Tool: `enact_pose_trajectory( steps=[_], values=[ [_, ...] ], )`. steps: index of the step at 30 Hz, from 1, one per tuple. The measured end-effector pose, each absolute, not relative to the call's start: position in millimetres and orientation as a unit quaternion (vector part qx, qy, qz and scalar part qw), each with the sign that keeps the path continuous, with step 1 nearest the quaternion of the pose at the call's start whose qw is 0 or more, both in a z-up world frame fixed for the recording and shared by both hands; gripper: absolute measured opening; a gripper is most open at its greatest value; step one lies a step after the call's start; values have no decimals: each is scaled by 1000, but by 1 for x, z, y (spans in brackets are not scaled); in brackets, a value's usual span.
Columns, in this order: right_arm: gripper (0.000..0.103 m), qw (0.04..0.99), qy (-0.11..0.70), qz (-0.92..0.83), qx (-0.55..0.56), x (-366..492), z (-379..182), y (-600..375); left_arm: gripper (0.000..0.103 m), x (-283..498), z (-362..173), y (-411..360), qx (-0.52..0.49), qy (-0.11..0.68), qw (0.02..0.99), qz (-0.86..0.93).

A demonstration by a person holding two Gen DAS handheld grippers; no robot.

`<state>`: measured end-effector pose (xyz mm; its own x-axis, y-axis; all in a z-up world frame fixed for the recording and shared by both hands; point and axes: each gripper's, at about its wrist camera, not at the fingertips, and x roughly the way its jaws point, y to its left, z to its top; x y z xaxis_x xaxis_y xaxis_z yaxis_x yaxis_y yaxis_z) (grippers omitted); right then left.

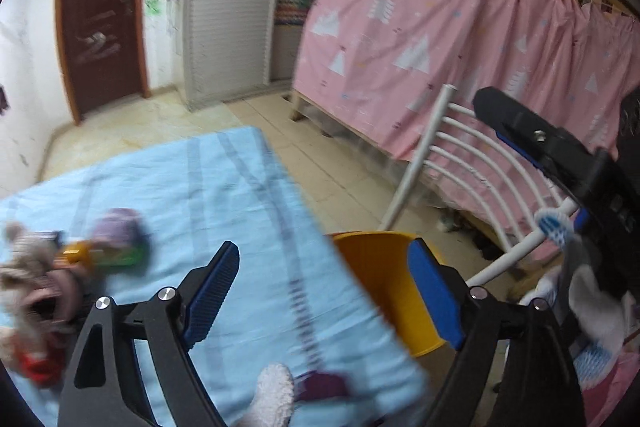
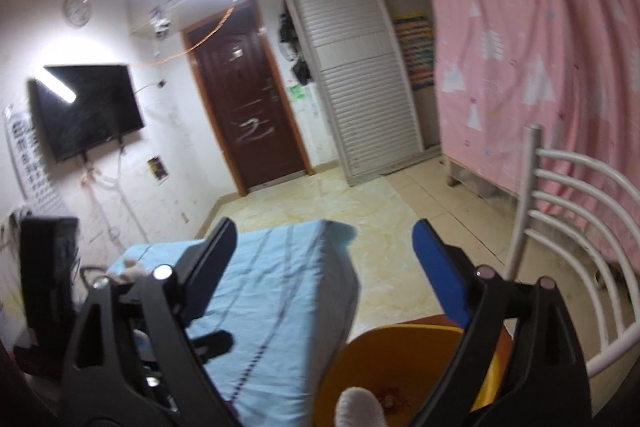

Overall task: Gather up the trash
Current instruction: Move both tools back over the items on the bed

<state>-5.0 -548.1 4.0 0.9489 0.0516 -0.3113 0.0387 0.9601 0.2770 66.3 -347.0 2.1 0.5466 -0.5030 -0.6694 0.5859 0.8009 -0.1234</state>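
Note:
My left gripper (image 1: 324, 291) stands open over the edge of a table under a light blue cloth (image 1: 224, 187), with nothing between its blue pads. Just past that edge is a yellow bin (image 1: 380, 283). A blurred heap with a plush toy (image 1: 28, 267) and purple, orange and green bits (image 1: 116, 243) lies at the left, and a purple scrap (image 1: 320, 385) sits near the bottom. My right gripper (image 2: 324, 267) is open and empty above the yellow bin (image 2: 404, 359), which holds a small reddish scrap (image 2: 390, 399). In the left wrist view one of its fingers (image 1: 516, 123) shows at the upper right.
A white metal chair (image 2: 560, 187) stands right of the bin, with a pink curtain (image 1: 440, 27) behind it. A gloved hand (image 1: 592, 299) is at the right. A brown door (image 2: 248, 115), a wall TV (image 2: 88, 107) and tiled floor (image 2: 384, 219) lie ahead. A black device (image 2: 48, 267) sits at the left.

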Motion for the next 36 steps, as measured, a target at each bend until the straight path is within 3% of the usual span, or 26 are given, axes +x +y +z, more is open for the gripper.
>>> enact_pose_trajectory(
  steps=[14, 20, 31, 33, 34, 36],
  values=[
    [95, 970, 182, 140, 84, 35, 2, -419, 88, 54, 40, -171, 38, 301, 937, -173],
    [95, 960, 205, 187, 41, 51, -8, -357, 89, 61, 36, -108, 18, 312, 943, -116],
    [95, 913, 339, 171, -145, 84, -79, -289, 90, 100, -13, -49, -17, 383, 922, -48],
    [93, 912, 348, 159, -147, 89, -86, -290, 90, 104, -20, -50, -22, 391, 919, -50],
    [85, 914, 347, 158, -142, 91, -85, -291, 89, 107, -23, -50, -22, 393, 918, -51],
    [81, 913, 351, 158, -132, 94, -85, -296, 86, 110, -27, -51, -23, 396, 917, -52]
  ],
)
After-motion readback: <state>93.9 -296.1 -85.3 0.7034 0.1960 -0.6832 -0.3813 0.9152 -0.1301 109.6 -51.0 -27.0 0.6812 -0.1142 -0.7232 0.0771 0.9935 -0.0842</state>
